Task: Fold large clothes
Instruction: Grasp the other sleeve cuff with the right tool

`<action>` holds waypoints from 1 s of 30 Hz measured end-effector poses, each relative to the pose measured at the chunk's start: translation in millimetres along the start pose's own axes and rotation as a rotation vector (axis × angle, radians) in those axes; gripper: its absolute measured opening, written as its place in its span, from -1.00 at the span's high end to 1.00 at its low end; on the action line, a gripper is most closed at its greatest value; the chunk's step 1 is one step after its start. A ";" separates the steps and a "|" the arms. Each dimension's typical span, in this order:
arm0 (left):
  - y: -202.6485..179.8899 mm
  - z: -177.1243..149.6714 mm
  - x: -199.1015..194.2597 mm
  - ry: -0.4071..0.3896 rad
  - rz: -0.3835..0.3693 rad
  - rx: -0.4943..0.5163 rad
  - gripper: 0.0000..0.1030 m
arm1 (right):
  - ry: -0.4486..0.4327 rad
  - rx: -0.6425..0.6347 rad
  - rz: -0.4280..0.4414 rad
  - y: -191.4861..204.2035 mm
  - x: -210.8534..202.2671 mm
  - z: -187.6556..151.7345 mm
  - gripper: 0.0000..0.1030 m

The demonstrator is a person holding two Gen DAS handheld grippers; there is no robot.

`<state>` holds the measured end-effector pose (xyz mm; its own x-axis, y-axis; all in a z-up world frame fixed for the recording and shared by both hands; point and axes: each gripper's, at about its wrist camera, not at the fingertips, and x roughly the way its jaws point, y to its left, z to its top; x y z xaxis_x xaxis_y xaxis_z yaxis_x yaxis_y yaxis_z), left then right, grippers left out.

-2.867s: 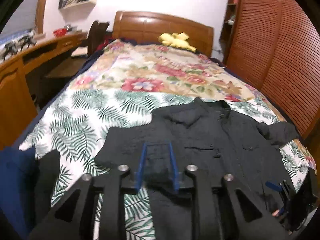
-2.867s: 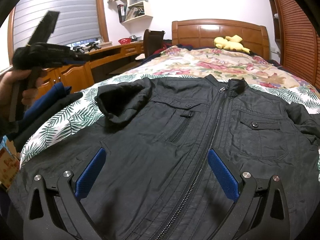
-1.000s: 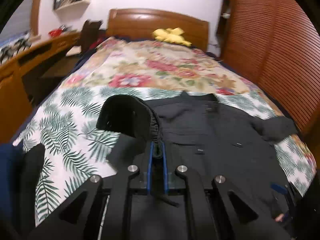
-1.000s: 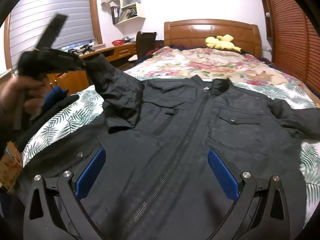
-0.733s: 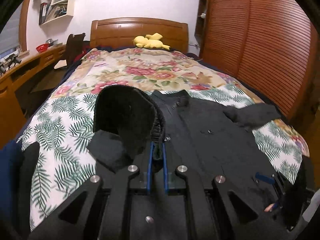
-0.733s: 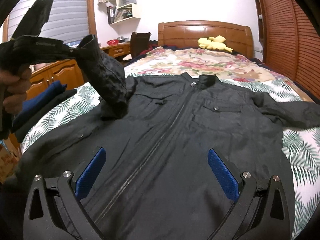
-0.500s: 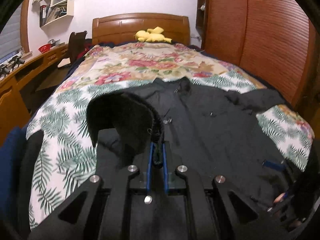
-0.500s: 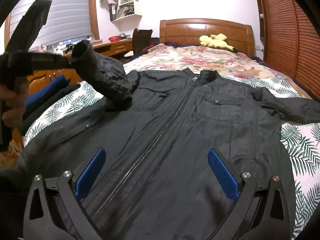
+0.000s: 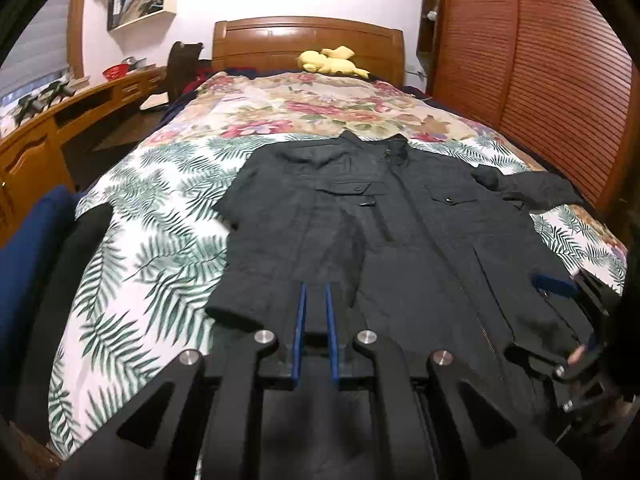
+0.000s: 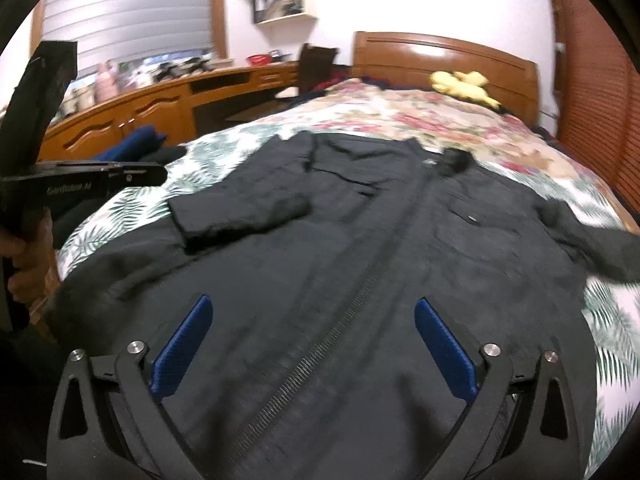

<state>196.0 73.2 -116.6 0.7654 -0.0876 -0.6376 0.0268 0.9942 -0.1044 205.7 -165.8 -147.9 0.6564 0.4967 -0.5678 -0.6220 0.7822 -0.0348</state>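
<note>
A black zip-front jacket of thin woven fabric lies face up, collar toward the headboard, on the bed's palm-leaf-printed white cover, with a floral quilt spread beyond it. One sleeve is folded in across the chest on the window side, its cuff lying flat on the jacket front; the other sleeve lies out sideways toward the slatted wooden wardrobe doors. Left gripper: blue pads drawn almost together, a narrow slit between them, dark jacket cloth showing through the slit; whether cloth is pinched there cannot be told from the left wrist view. In the right wrist view its black body is held off the bed's window-side edge, a hand on its grip. Right gripper: blue pads spread wide, nothing between them, poised over the lower jacket front astride the zip. A yellow plush toy sits at the wooden headboard. Folded navy cloth lies at the bed's window-side edge.
</note>
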 end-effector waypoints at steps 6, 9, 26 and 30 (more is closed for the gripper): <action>24.0 -9.9 -20.1 -0.019 0.021 -0.017 0.87 | 0.023 -0.089 0.095 32.7 30.5 32.2 -0.73; 39.9 -16.7 -29.0 -0.023 0.022 -0.043 0.87 | 0.051 -0.139 0.146 52.3 49.5 44.6 -0.53; 72.5 -27.7 -45.5 -0.009 0.035 -0.071 0.87 | 0.318 -0.214 0.240 96.3 153.6 63.7 -0.07; 69.8 -27.2 -46.0 -0.010 0.022 -0.068 0.87 | 0.313 -0.277 0.200 98.0 153.7 60.7 0.22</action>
<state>145.2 144.9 -115.3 0.7716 -0.0653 -0.6328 -0.0330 0.9893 -0.1423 271.5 10.0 -188.6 0.3781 0.4569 -0.8052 -0.8416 0.5319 -0.0935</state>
